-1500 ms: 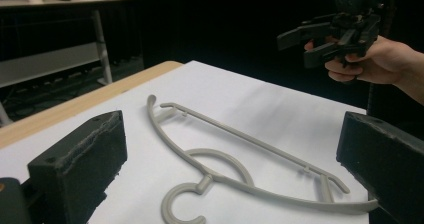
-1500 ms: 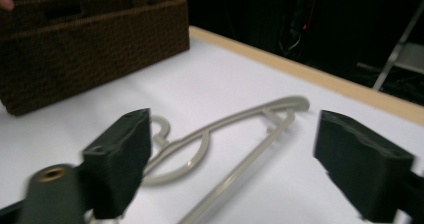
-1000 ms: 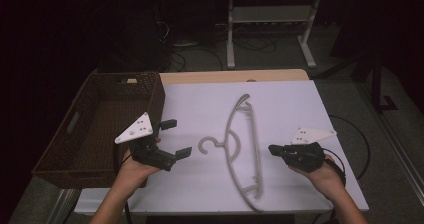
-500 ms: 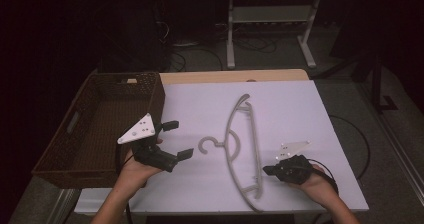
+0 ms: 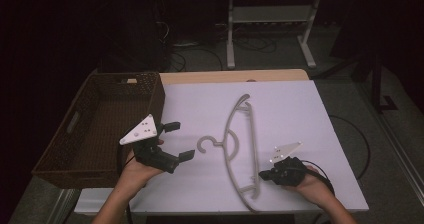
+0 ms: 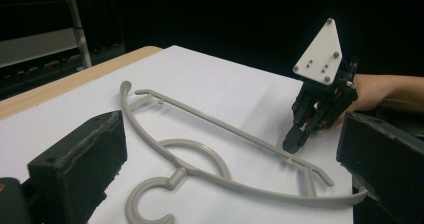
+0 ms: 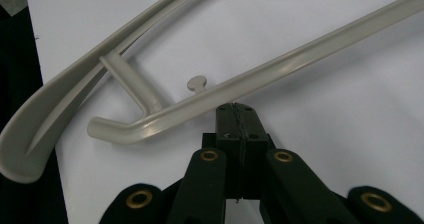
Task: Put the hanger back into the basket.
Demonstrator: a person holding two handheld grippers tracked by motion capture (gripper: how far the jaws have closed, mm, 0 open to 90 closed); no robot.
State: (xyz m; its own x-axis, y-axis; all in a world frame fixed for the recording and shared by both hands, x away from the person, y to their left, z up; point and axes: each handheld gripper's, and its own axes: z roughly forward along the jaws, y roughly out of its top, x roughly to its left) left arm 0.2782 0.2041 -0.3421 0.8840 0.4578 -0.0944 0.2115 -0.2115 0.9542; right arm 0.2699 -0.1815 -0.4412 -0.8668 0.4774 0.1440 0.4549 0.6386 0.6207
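On the table (image 5: 310,114), hanger (image 5: 243,149) lies lengthwise (near-to-far); hook leftward.

No readable text, labels or numbers, dim views

Hanger (image 5: 240,149): plain grey plastic. Basket (image 5: 75,149): dark brown weave. Table (image 5: 290,109): white top, light wood edge at the far side. Both hand-held grippers, left (image 5: 176,140) and right (image 5: 263,175): black, each with a white three-cornered plate.

A white-topped table (image 5: 300,109) bears a grey hanger (image 5: 239,149) and a wicker basket (image 5: 75,149).
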